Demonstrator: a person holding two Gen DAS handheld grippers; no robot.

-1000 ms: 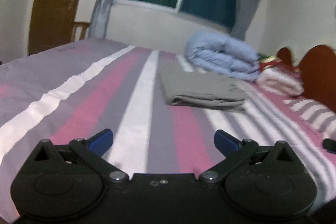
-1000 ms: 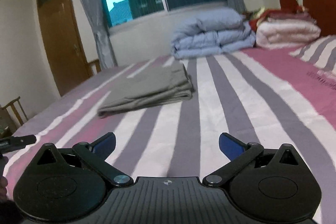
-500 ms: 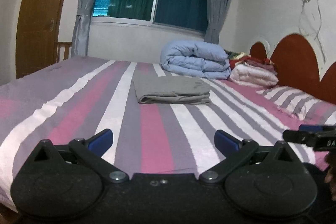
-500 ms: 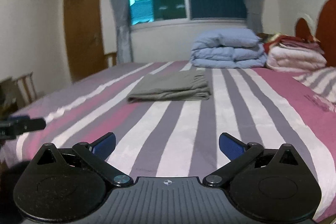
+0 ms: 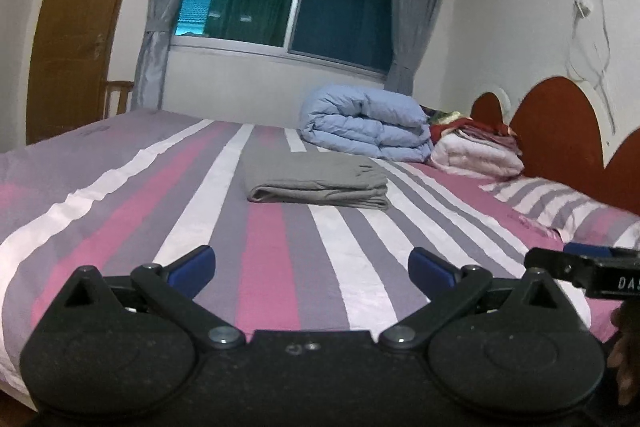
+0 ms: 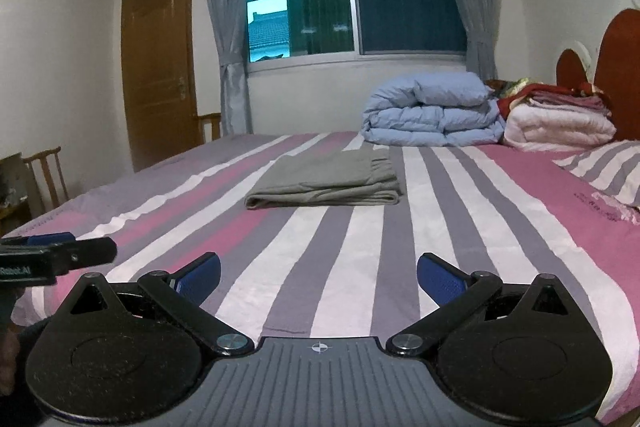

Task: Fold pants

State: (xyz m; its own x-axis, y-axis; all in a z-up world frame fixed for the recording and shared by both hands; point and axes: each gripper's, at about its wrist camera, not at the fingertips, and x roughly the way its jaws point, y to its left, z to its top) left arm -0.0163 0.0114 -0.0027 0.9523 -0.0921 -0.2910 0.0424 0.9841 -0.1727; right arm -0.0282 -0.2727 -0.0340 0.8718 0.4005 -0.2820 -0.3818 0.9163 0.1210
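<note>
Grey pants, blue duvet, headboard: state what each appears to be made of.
Grey pants: soft matte woven or knit cloth, probably cotton; the folded edges are rounded and limp.
Blue duvet: puffy padded fabric with a slight sheen; it bulges in thick rolls.
Headboard: smooth reddish-brown panels, likely varnished wood or a laminate; hard curved outline, no visible grain.

Black round-hubbed left gripper (image 5: 311,264) and right gripper (image 6: 318,271), silver pivot screws, blue-padded fingers (image 5: 191,265), white crosshair mark.

Pants (image 5: 316,179) grey, plain. Bedsheet (image 5: 276,267) striped pink, grey, white. Duvet (image 5: 364,125) at 1 o'clock light blue. Headboard (image 5: 556,131) red-brown. Gripper pads (image 6: 200,277) blue.
</note>
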